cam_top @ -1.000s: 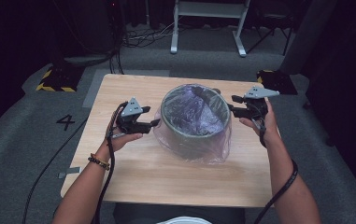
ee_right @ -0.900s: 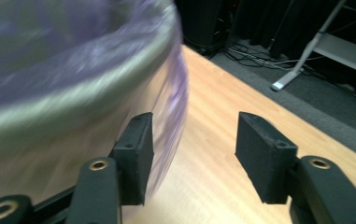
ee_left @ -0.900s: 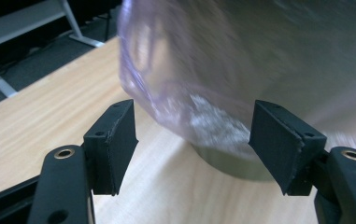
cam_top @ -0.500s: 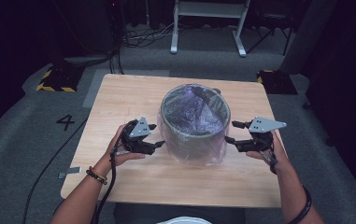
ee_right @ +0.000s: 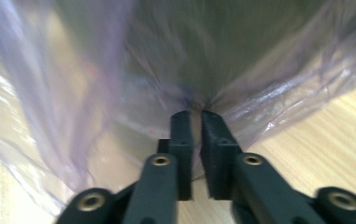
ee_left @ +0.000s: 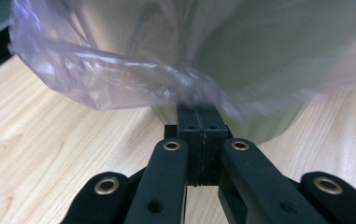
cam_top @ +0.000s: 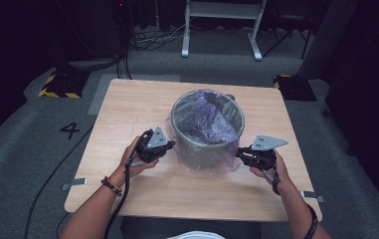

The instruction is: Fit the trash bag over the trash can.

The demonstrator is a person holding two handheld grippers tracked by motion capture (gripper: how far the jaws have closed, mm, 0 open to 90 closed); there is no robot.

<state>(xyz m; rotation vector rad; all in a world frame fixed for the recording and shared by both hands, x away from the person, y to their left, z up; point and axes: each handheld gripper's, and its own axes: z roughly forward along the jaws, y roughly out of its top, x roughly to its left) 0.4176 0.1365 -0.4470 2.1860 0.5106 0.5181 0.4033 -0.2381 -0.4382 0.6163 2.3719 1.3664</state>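
Both tongs [cam_top: 169, 146] [cam_top: 240, 152] on translucent purple bag [cam_top: 204, 119], over grey bin [cam_top: 208, 142].

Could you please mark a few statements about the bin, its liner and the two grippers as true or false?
1. The bin stands upright on the wooden table. True.
2. The purple bag lies flat on the table beside the bin. False: it lines the bin, and its edge hangs down over the outside.
3. The left gripper has its jaws closed on the bag's hanging edge. True.
4. The right gripper is raised well above the bin's rim. False: it is low at the bin's side, pinching the bag film there.
5. The grippers are on opposite sides of the bin. True.
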